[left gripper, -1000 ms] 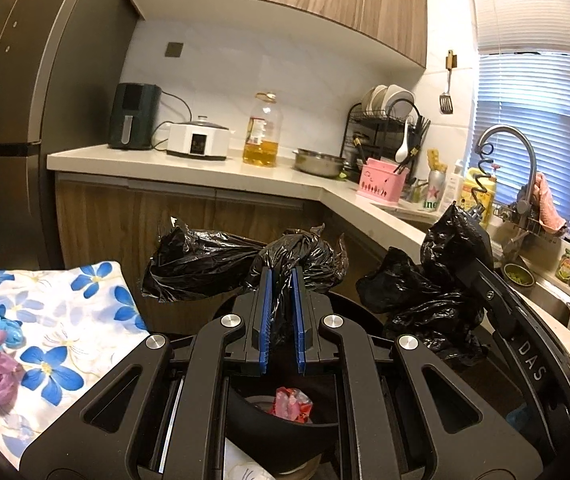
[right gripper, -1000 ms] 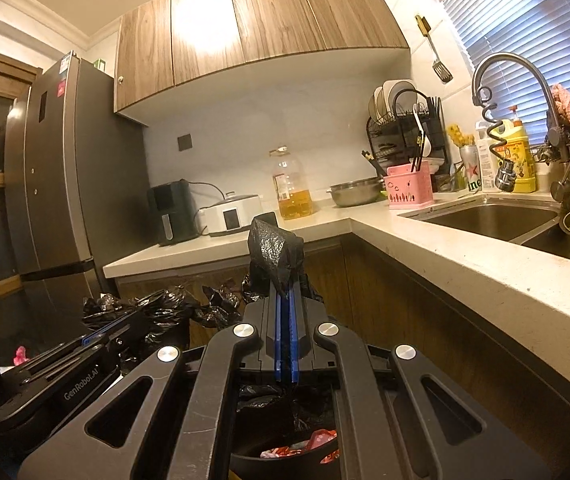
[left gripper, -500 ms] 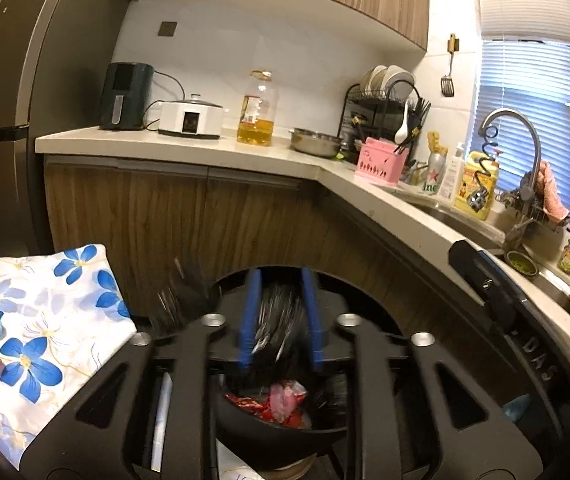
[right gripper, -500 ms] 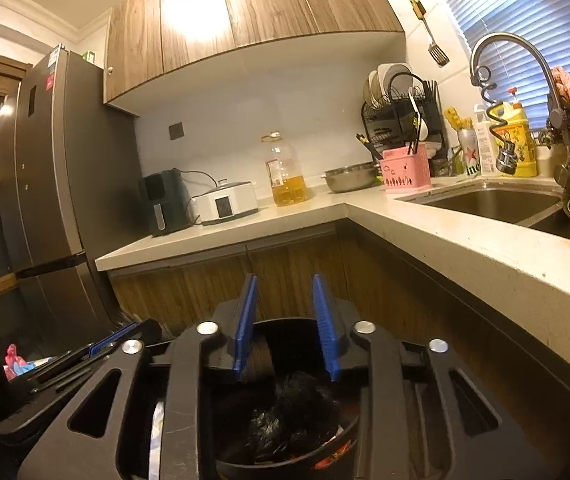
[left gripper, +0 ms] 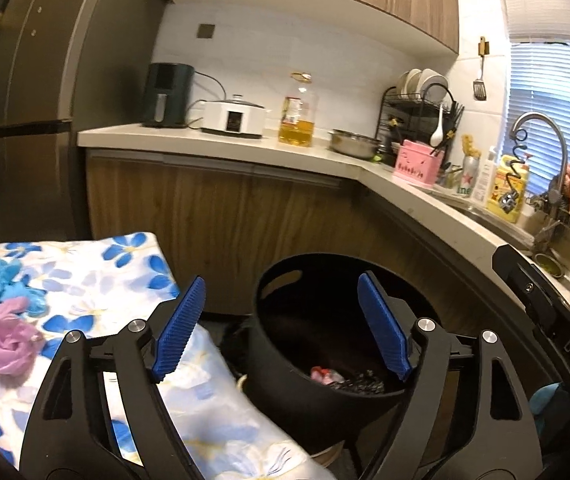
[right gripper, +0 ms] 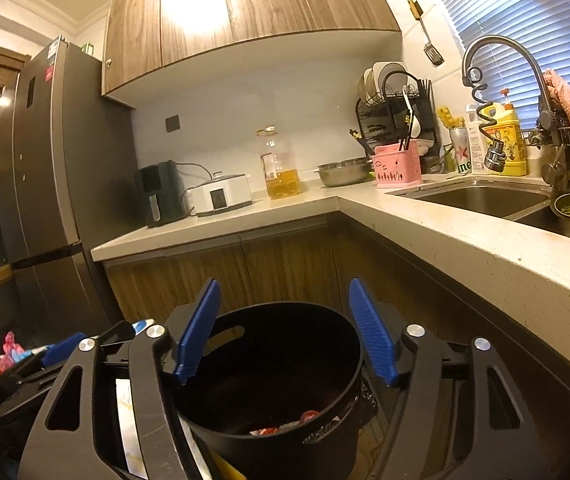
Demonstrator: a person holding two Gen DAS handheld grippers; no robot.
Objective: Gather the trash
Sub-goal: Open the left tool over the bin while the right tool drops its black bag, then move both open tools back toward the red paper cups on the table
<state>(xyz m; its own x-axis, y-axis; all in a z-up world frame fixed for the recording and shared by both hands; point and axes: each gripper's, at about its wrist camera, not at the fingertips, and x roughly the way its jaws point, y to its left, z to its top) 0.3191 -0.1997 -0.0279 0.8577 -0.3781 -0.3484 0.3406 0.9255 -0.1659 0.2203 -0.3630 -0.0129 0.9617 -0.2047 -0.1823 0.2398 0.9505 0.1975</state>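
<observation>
A round black trash bin (left gripper: pixel 285 354) stands on the floor below both grippers; it also shows in the right wrist view (right gripper: pixel 273 412). The black bag lies slumped inside it with red and white wrappers (left gripper: pixel 325 374) at the bottom (right gripper: pixel 285 426). My left gripper (left gripper: pixel 283 320) is open and empty above the bin's left rim. My right gripper (right gripper: pixel 283 330) is open and empty directly above the bin. The right gripper's body shows at the right edge of the left wrist view (left gripper: pixel 545 320).
A table with a blue-flowered cloth (left gripper: pixel 85 280) holds crumpled blue and pink trash (left gripper: pixel 1 320) left of the bin. Wooden cabinets and the counter (right gripper: pixel 465 240) wrap behind and right. A fridge (right gripper: pixel 45 200) stands at left. The sink (right gripper: pixel 477 200) is at right.
Both grippers opened and let go of the black bag's rim; the bag dropped into the bin. The left gripper shifted left toward the flowered table.
</observation>
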